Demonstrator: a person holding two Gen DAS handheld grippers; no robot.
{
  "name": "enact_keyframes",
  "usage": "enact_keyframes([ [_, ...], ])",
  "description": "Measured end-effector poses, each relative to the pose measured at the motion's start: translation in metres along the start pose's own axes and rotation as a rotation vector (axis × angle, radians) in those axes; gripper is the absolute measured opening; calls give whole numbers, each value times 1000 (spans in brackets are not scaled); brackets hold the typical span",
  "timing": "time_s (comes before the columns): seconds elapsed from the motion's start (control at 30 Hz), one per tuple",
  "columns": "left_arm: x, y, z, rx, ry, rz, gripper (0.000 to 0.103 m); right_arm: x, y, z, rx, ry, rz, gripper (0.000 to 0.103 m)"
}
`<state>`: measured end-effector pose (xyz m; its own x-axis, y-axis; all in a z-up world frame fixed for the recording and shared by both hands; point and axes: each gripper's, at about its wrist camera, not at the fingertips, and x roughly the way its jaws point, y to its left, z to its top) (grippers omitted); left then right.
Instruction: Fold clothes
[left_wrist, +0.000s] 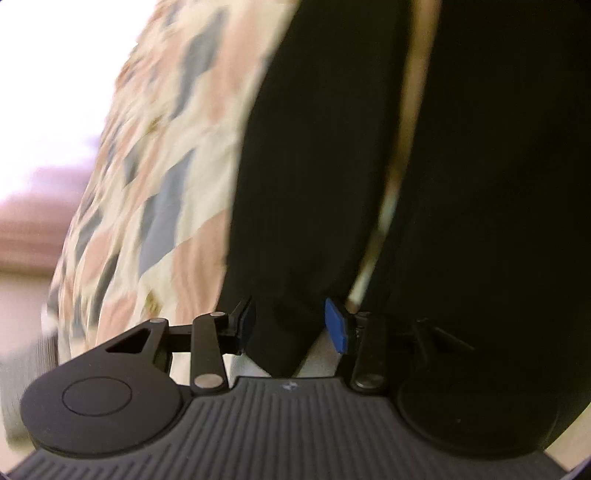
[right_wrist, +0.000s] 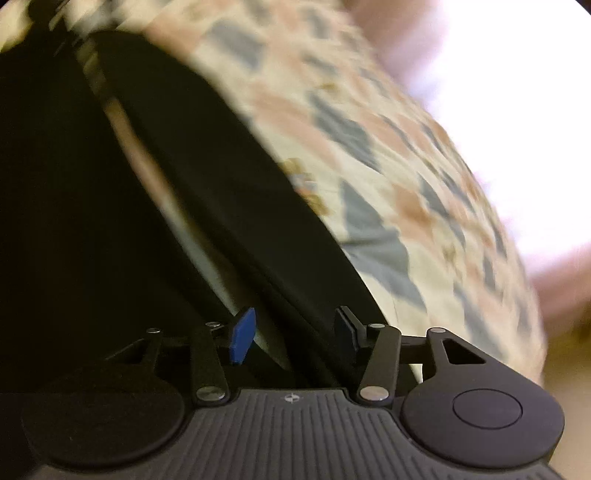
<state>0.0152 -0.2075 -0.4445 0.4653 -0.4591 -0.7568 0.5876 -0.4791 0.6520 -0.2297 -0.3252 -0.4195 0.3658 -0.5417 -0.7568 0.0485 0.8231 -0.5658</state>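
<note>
Both wrist views are smeared by motion, so fine detail is lost. A black garment (left_wrist: 314, 184) lies spread over a patterned bedspread (left_wrist: 159, 192) printed in pink, grey-blue and cream; it fills the inner half of each view, and a pale strip of the cover shows between its two dark parts.

In the left wrist view, the left gripper (left_wrist: 295, 326) stands partly open with a tapering end of the black cloth lying in the gap. Whether its pads actually pinch the cloth cannot be told; the blue pad appears apart from it.

In the right wrist view, the right gripper (right_wrist: 295, 330) is also partly open, straddling a dark band of the garment (right_wrist: 207, 192) that runs diagonally toward the cover's far edge. Its pads do not seem to press on it.

The step in hand is probably taking hold of the garment's near ends. To do it well, each gripper should settle before closing, bite only the black cloth and not the cover below, and both should grip at matching points, so the fold lands square.
</note>
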Motion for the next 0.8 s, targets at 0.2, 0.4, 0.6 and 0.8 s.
enact_keyframes([
  [0.2, 5, -4, -12, 80, -67, -71, 12, 25, 13, 14, -140, 10, 9, 35],
  [0.4, -9, 84, -10, -161, -132, -113, 8, 27, -56, 39, 59, -42, 70, 0],
  [0.6, 35, 207, 2, -478, -137, 17, 16, 79, -147, 87, 369, -55, -92, 30],
  [0.8, 41, 197, -1, -337, -167, -44, 35, 59, -139, 78, 517, -45, -85, 45],
])
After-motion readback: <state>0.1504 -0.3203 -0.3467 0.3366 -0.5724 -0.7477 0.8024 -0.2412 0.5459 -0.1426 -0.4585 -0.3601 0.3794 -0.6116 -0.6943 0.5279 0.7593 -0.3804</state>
